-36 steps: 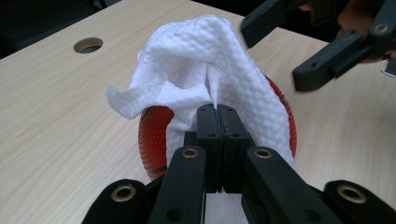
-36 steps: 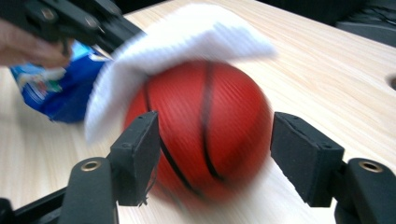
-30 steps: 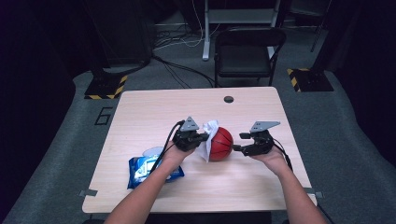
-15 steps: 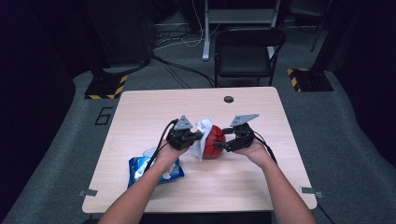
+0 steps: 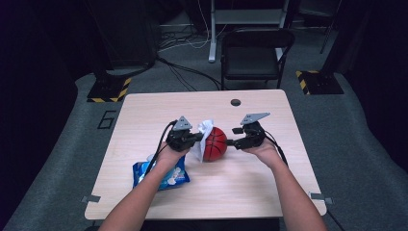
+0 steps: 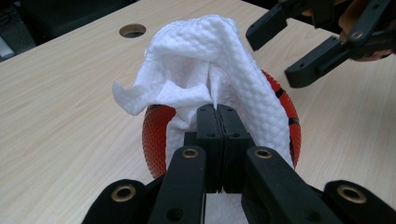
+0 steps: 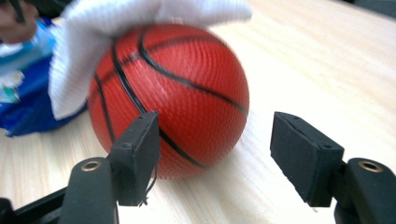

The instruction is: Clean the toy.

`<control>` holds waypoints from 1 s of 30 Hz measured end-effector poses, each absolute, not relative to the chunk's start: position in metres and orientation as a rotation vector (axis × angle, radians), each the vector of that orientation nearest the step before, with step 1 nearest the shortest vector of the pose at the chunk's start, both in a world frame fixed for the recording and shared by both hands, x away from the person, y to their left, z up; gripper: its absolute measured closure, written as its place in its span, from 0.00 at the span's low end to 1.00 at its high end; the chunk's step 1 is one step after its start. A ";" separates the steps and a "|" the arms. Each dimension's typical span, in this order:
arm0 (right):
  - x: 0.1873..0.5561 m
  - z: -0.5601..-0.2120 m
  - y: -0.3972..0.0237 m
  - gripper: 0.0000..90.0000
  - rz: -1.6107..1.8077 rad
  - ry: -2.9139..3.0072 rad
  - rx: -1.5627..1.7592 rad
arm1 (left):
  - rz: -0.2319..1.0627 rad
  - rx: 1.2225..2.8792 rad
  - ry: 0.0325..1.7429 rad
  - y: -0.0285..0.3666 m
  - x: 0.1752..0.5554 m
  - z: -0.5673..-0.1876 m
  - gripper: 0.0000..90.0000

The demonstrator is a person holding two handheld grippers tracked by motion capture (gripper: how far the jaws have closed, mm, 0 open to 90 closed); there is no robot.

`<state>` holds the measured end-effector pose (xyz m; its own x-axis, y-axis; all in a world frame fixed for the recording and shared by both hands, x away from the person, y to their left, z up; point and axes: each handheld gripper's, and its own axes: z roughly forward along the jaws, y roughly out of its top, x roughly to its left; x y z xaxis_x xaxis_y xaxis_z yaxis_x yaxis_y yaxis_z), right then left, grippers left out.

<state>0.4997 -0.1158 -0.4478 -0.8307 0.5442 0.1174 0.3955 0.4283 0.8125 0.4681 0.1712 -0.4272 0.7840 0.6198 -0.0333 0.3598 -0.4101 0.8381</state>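
A: Where's the ball?

B: The ball [image 5: 215,143] sits on the table [image 5: 250,187] near its middle, between the two grippers, with a white wipe [image 6: 205,60] draped over its top and one side.

A: And the jaws?

B: The left gripper [image 6: 218,126] is pinched tight on the wipe. The right gripper [image 7: 215,154] is spread wide, just beside the ball and apart from it.

A: What might go wrong?

B: With nothing bracing it, I'd guess a push through the wipe could roll the ball away.

A: Do the views differ?

B: The high view places the blue wipe packet [image 5: 161,174] by the left forearm; the right gripper view shows the ball's black seams.
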 end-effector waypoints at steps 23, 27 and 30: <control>0.495 -0.449 -0.086 0.40 1.425 2.564 0.757 | 0.294 2.027 0.658 0.164 0.452 -0.429 0.99; 0.500 -0.444 -0.092 0.41 1.466 2.496 0.826 | 0.275 2.034 0.647 0.161 0.450 -0.429 0.99; 0.502 -0.441 -0.088 0.41 1.462 2.487 0.823 | 0.260 2.037 0.644 0.163 0.449 -0.429 0.99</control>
